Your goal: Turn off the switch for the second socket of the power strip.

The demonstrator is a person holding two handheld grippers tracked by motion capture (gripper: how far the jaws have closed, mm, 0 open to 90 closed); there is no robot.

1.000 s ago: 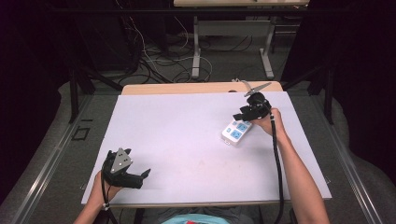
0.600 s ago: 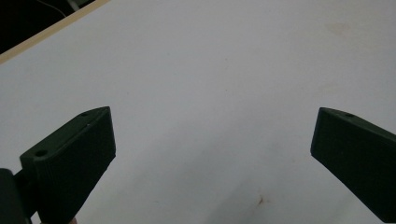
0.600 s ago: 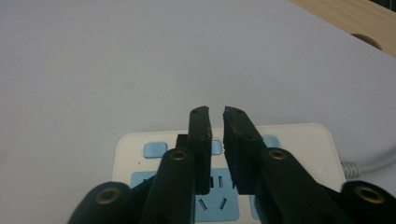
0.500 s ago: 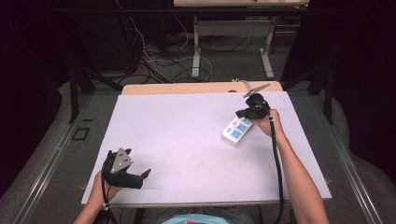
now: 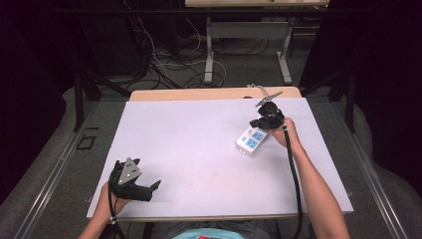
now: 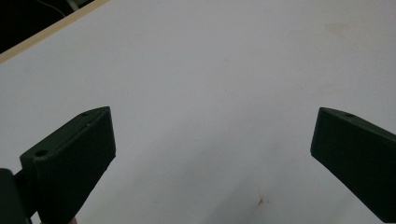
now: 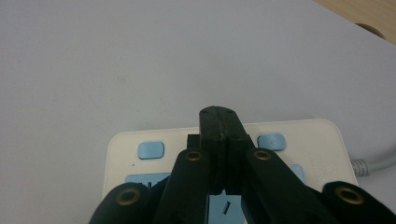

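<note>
Risk: your right claw (image 7: 218, 116), pinched together empty, is pressing the power strip (image 7: 140, 140); it may skid; left claw (image 6: 212, 154) is gaping idle.

A wide white counter (image 5: 199, 144) with a pale wooden strip along its far edge stands on a grey floor. Toward its right side lies a white rectangular power strip with light blue sockets (image 5: 251, 140), set at a slant. The black right gripper (image 5: 260, 123) rests over the strip's far end, held in a hand whose bare forearm reaches in from the bottom right, a black cable trailing along it. Well apart, near the counter's front left corner, the black left gripper (image 5: 155, 185) with a grey three-cornered plate on top sits low, its jaws pointing right. Beyond the counter, tangled cables (image 5: 164, 64) lie round grey desk legs (image 5: 210, 50).
</note>
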